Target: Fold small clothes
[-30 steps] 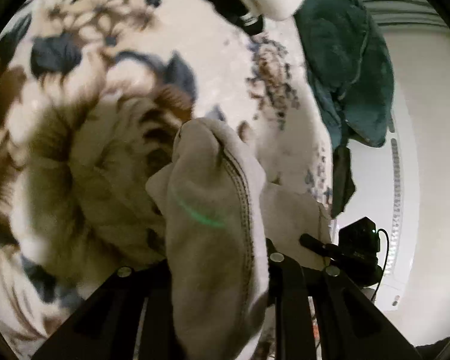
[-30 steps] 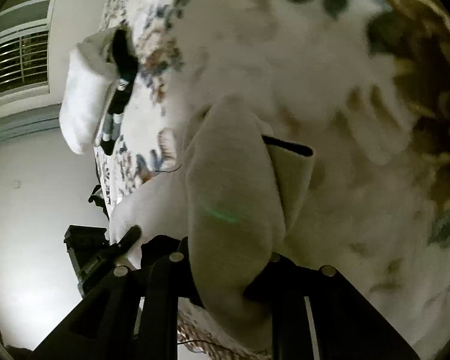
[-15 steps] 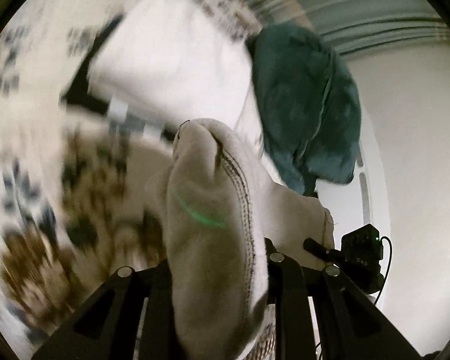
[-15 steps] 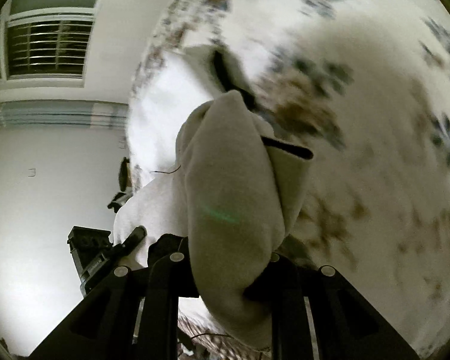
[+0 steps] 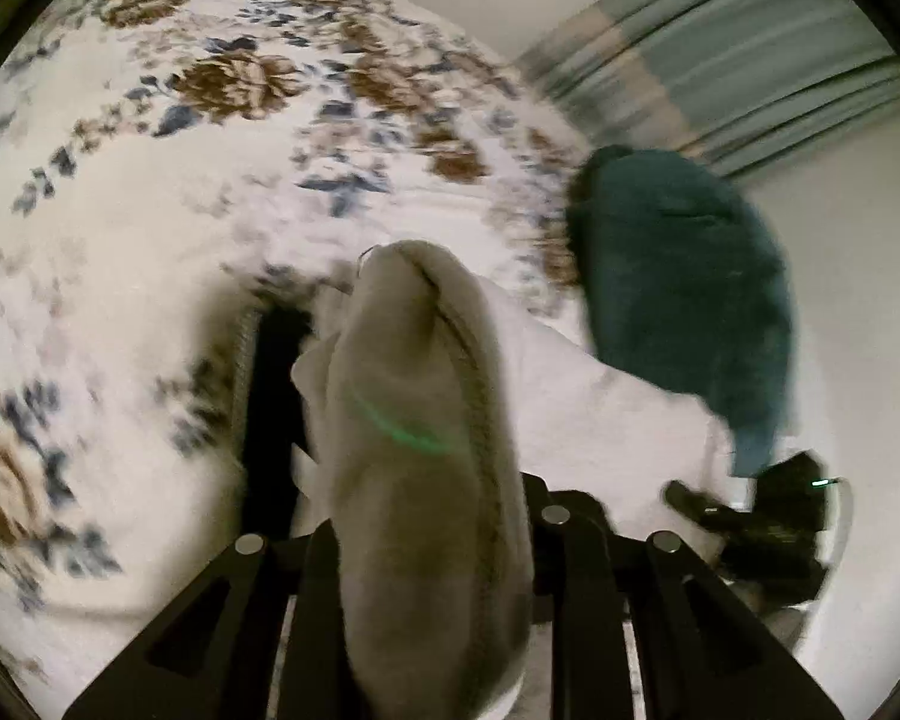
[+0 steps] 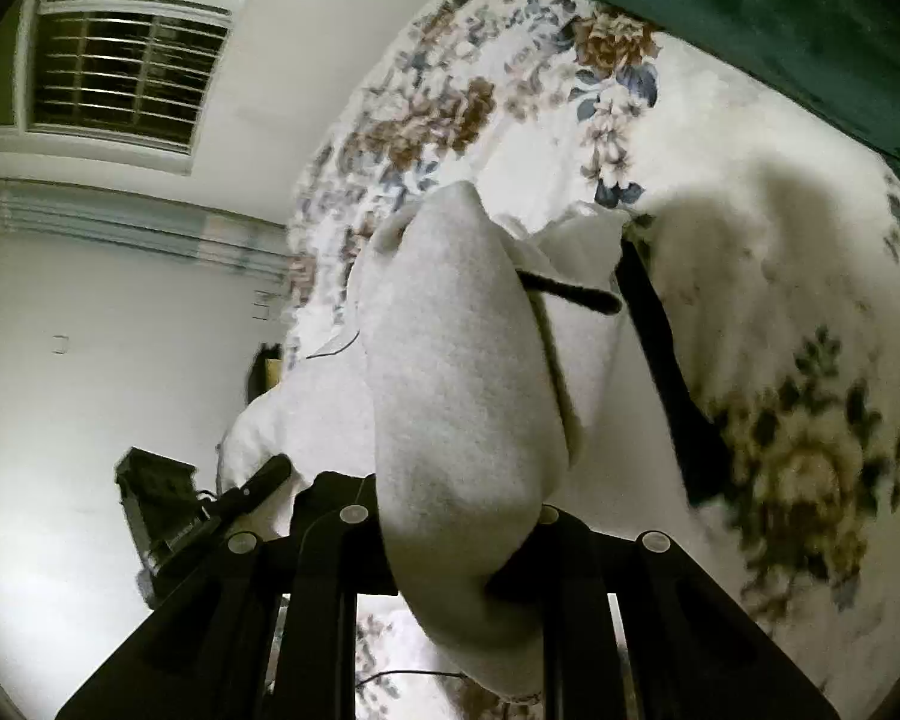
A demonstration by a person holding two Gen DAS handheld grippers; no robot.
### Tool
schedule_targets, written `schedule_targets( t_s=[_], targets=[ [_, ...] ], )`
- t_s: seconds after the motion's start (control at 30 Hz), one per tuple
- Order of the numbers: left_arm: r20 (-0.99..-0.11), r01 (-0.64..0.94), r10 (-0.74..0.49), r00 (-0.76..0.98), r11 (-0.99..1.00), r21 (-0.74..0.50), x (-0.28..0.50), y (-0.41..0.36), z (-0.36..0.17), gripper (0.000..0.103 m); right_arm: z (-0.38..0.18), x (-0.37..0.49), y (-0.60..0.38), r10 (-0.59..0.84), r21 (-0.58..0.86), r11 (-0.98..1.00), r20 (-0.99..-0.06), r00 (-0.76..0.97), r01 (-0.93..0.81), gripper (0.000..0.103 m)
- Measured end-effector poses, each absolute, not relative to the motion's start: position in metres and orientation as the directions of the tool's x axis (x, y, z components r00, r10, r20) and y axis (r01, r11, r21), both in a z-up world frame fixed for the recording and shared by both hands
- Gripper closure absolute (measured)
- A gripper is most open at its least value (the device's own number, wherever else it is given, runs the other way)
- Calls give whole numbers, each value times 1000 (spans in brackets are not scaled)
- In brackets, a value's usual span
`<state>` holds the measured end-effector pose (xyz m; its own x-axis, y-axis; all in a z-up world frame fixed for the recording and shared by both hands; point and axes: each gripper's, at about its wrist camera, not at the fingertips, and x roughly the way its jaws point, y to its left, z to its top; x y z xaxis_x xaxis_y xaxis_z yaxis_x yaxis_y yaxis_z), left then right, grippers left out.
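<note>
Floral bedding (image 5: 150, 228) is lying below while the left gripper (image 5: 432, 540) and right gripper (image 6: 450, 516) are each clamping a bunched corner of the pale garment (image 5: 426, 420), its held edge stretching sideways between them, neither gripper nearer

1. The pale beige knit garment (image 5: 420, 450) was pinched between the fingers of the left gripper (image 5: 432, 540), rising up the middle of that view.
2. The same garment (image 6: 462, 372) sat likewise in the right gripper (image 6: 450, 534) — each gripper showed at the other's lower edge.
3. The cream floral-print bedspread (image 5: 180, 210) lay behind and below the garment.
4. The dark teal crumpled cloth (image 5: 684, 294) lay on the bedspread, right of the garment in the left view, along the upper right (image 6: 780, 6) in the right view.
5. A white folded cloth with a black band (image 6: 648, 324) lay on the bedspread just right of the garment.
6. A barred window (image 6: 120, 78) stood at upper left — well apart from the bed.
</note>
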<state>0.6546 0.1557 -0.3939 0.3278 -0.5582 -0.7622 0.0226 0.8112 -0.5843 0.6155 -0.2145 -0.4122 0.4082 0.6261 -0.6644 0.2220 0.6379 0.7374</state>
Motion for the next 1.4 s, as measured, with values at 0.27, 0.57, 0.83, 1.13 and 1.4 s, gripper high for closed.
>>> schedule_targets(
  t_s=[0.27, 0.57, 0.83, 1.13, 1.4],
  targets=[
    [-842, 10, -453, 293, 882, -470, 676, 154, -415, 75, -445, 663, -182, 390, 465, 856, -867, 309, 225, 62],
    [-872, -9, -275, 404, 952, -305, 652, 146, -389, 0, -414, 629, -150, -1, 44, 989, -955, 297, 145, 0],
    [-894, -29, -116, 433, 989, -142, 613, 130, -381, 0, -379, 577, -129, -124, -81, 988, -926, 357, 134, 0],
    [-886, -21, 11, 464, 1000, 1, 539, 111, -331, 0, -309, 496, -119, -176, -124, 982, -879, 443, 145, 0],
    [-834, -2, 29, 551, 999, 33, 449, 102, -247, 0, -209, 402, -122, -197, -124, 978, -820, 537, 170, 0]
  ],
)
